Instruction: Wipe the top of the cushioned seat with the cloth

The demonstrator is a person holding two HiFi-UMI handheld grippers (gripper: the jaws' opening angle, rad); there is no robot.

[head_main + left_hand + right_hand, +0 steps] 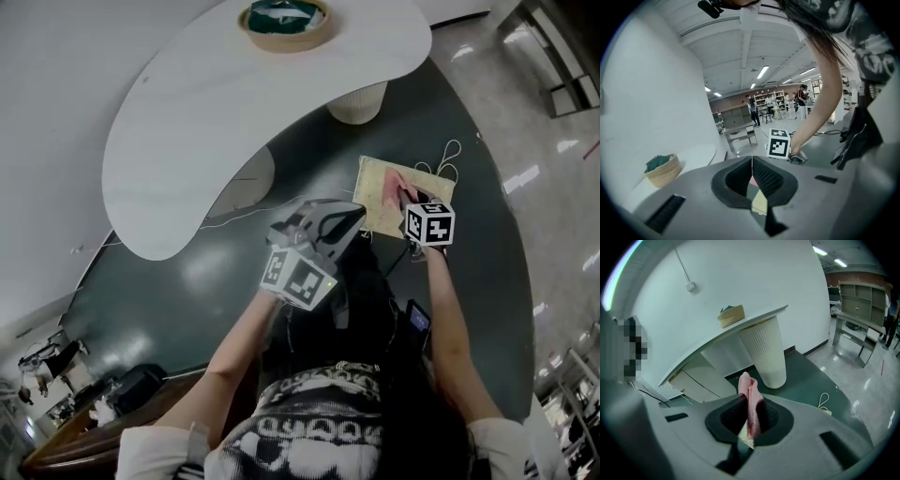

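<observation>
A yellowish cloth [382, 184] with a pink side lies spread on the dark green cushioned seat [187, 281], right of the table's base. My right gripper [409, 196] rests on its right part and is shut on a raised pink fold of the cloth [749, 397], which stands up between the jaws in the right gripper view. My left gripper [349, 219] hovers just left of the cloth with its jaws shut and nothing in them [752, 162]. The right gripper's marker cube [779, 143] shows ahead in the left gripper view.
A white kidney-shaped table [234, 103] overhangs the seat on a ribbed white pedestal [764, 352]. A woven basket [286, 23] sits on its far end. A white cord [448, 155] loops beyond the cloth. Shiny floor lies off the seat's right edge.
</observation>
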